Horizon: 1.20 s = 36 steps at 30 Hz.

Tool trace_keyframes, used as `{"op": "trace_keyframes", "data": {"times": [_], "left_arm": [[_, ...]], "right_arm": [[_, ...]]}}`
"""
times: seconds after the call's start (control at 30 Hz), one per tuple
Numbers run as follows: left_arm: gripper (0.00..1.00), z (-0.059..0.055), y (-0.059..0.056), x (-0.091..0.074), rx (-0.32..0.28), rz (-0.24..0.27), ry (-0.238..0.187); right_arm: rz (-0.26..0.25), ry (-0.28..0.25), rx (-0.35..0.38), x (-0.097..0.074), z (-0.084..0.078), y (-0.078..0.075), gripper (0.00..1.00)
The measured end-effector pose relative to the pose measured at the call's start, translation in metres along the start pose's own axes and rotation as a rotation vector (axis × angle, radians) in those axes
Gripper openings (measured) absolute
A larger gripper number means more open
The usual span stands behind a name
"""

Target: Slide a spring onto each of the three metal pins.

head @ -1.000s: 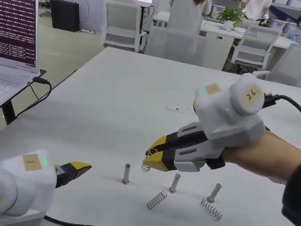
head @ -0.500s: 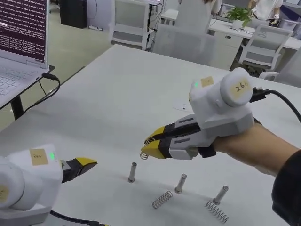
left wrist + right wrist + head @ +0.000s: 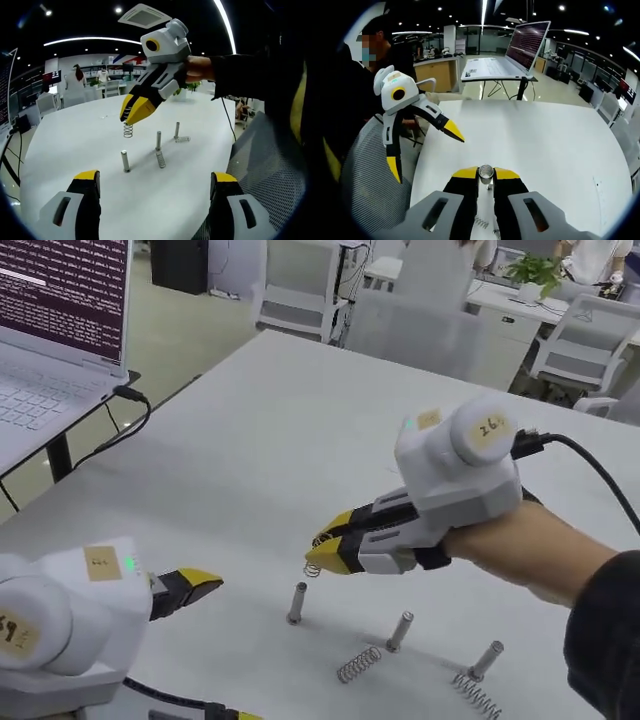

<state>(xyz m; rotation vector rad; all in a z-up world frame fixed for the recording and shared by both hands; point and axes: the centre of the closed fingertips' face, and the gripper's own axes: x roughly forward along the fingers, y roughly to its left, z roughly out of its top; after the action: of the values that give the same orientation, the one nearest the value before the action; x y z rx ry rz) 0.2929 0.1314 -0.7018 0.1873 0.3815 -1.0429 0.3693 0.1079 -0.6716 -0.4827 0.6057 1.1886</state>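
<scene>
At the far left of the head view a laptop point(image 3: 50, 330) stands open, off the worktop point(image 3: 260, 440). The left hand-held gripper point(image 3: 200, 587) sits low at the near left, its yellow tips pointing right toward the pins. The tips are seen from the side here, so their gap is unclear. The left gripper view settles it: the jaws stand wide apart.

Next to the right, the left pin point(image 3: 297, 602) stands upright on the worktop. Just above it and slightly to its right hangs the held spring point(image 3: 313, 568), clear of the pin. Its upper end is clamped in the tips of the right hand-held gripper point(image 3: 325, 550). The right gripper view looks along the coil end-on and shows both yellow tips pressed against its sides.

Further right, a loose spring point(image 3: 359, 665) lies flat in front of the middle pin point(image 3: 400, 631). A second loose spring point(image 3: 478, 695) lies just beside the foot of the right pin point(image 3: 487, 660). All three pins are bare.

One second ago the held spring hung beside the left pin, at about the height of its top. Now it is higher and closer over that pin. The left hand-held gripper keeps the same spacing from that pin, and both loose springs lie where they were.
</scene>
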Motion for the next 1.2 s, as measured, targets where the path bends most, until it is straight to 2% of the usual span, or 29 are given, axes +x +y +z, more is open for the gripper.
{"op": "trace_keyframes", "data": {"times": [0.47, 1.2], "left_arm": [[0.88, -0.002, -0.001, 0.0, -0.012, -0.003, 0.004], [0.86, -0.004, 0.0, 0.0, -0.03, -0.007, 0.007]], "right_arm": [[0.012, 0.01, 0.067, 0.019, -0.016, -0.009, 0.08], [0.025, 0.022, 0.08, 0.03, -0.023, -0.011, 0.08]]}}
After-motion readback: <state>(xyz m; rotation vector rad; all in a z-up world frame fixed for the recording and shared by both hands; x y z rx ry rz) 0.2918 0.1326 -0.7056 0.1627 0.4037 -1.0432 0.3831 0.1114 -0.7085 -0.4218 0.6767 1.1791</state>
